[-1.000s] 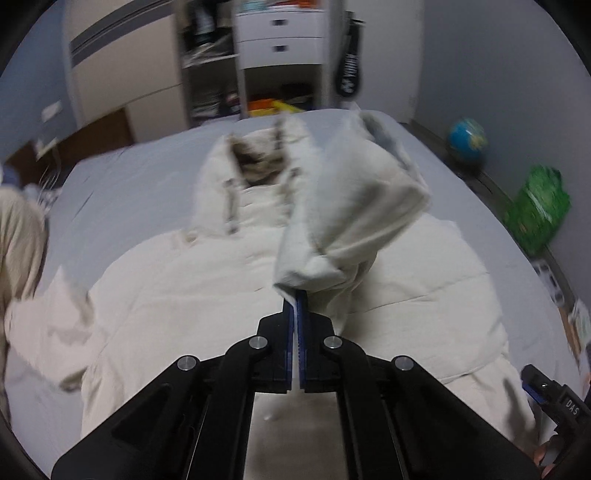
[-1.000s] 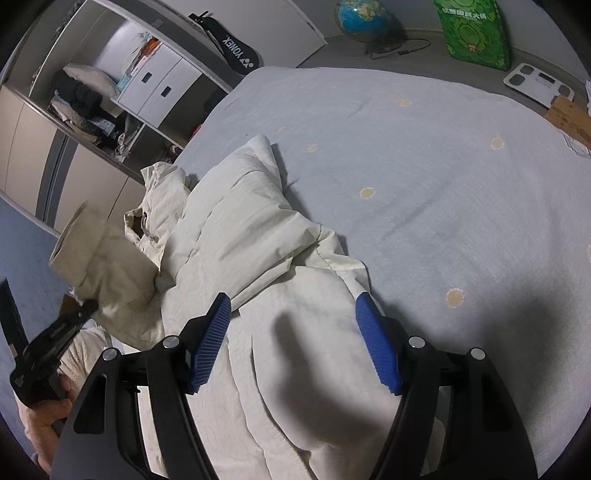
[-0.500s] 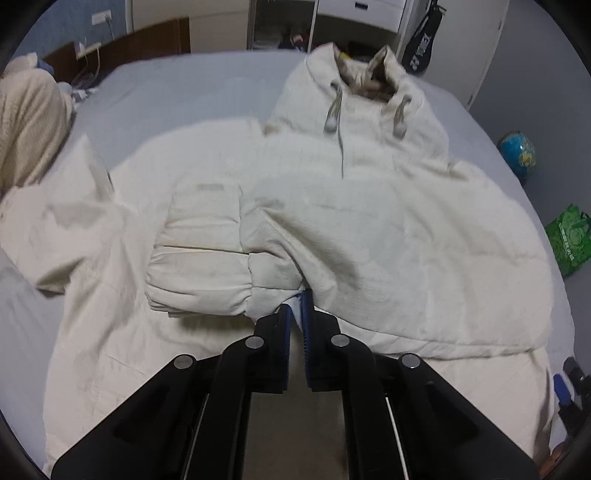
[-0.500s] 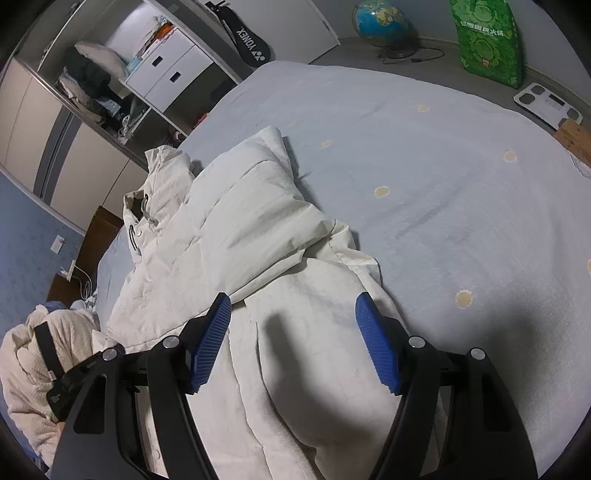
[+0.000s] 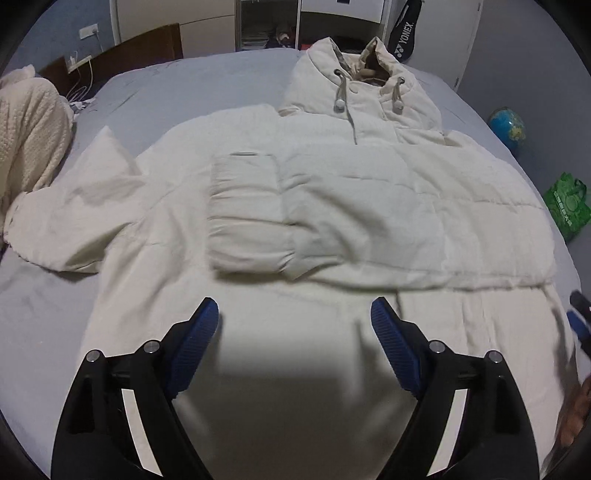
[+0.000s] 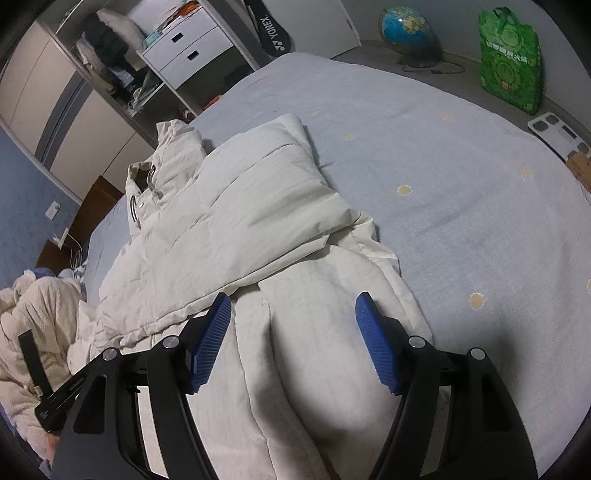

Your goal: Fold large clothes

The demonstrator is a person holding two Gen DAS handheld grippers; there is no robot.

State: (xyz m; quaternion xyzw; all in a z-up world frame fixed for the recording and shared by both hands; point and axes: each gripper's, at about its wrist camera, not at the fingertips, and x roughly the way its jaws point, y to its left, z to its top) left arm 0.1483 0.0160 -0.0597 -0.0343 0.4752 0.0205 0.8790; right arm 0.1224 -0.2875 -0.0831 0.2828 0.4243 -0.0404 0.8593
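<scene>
A large cream padded hooded jacket (image 5: 332,177) lies face up on the grey bed (image 5: 184,85). Its right sleeve (image 5: 280,229) is folded across the chest, cuff toward the left. The other sleeve (image 5: 77,214) lies spread out to the left. My left gripper (image 5: 293,321) is open and empty, just above the jacket's lower part, short of the folded cuff. My right gripper (image 6: 293,321) is open and empty over the jacket's right hem (image 6: 314,350); the folded sleeve (image 6: 251,206) lies ahead of it.
A knitted cream blanket (image 5: 29,125) lies at the bed's left. A globe (image 6: 404,26), a green bag (image 6: 509,62) and a scale (image 6: 557,131) are on the floor to the right. Drawers and shelves (image 6: 184,51) stand beyond the bed.
My left gripper carried the sleeve across the chest, laid it down, then opened and drew back. My right gripper stayed open over the hem.
</scene>
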